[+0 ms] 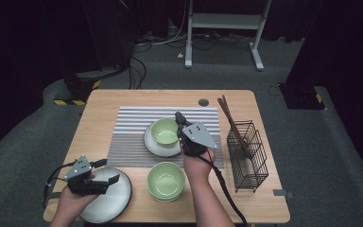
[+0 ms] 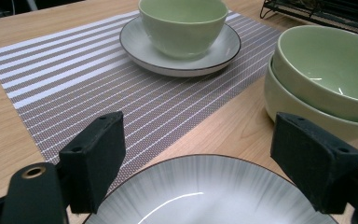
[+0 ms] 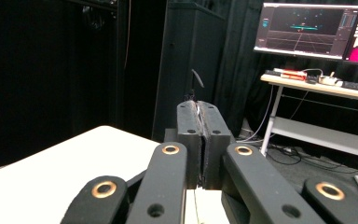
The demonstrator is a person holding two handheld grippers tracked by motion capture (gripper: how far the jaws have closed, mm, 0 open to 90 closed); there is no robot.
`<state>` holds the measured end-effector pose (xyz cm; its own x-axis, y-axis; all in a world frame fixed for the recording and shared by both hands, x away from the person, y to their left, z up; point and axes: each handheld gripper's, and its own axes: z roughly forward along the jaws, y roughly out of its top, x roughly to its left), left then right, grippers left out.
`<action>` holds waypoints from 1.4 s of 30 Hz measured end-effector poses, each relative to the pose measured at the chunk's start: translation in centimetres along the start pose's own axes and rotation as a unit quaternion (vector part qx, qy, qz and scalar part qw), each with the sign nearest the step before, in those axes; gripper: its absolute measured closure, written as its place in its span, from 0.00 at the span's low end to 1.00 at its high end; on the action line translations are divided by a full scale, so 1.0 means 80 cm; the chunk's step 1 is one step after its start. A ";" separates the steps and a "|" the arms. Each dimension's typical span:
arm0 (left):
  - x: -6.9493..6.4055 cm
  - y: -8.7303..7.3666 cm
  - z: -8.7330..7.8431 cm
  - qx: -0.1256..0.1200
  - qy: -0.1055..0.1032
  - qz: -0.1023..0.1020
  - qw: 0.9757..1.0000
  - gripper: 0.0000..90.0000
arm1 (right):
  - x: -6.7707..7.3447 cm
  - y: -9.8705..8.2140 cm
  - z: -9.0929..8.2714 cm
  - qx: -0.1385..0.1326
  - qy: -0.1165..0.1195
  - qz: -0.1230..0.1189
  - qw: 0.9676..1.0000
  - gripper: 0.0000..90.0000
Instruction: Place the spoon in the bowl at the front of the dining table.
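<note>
Right now my right fingers (image 3: pixel 200 140) are pressed flat together with nothing between them, lifted off the worktop (image 1: pixel 99 106) beside the green bowl (image 1: pixel 164 131) that sits on the white saucer (image 1: pixel 157 145) in the middle of the striped mat (image 1: pixel 132 135). I judge that bowl and saucer are set as a place setting, so I hold this hand just to the bowl's right, apart from its rim, so as not to nudge it.

My left fingers (image 2: pixel 209 163) stand wide open, low over the grey plate (image 2: pixel 205 196) at the near left corner of the worktop. Its rim lies between the two pads without touching either; I read this as the hand poised to take the plate by its edge.

Beside the plate, toward the near edge's middle, the stacked green bowls (image 1: pixel 166 181) wait, off the mat. A wire basket (image 1: pixel 248 156) with chopsticks (image 1: pixel 231 123) stands along the right edge, well apart from both hands.
</note>
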<state>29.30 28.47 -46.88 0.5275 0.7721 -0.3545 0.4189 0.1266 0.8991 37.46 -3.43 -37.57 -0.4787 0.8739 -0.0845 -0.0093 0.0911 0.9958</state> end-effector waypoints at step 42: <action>0.002 0.000 -0.001 -0.001 0.003 0.002 1.000 0.20 | 0.012 -0.056 0.011 0.055 0.061 0.044 0.996 0.98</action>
<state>29.32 28.63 -46.88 0.5239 0.7768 -0.3493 0.4159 0.1245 0.9008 37.78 -2.56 -42.15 -0.5762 0.8172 0.0152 0.1309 0.0739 0.9886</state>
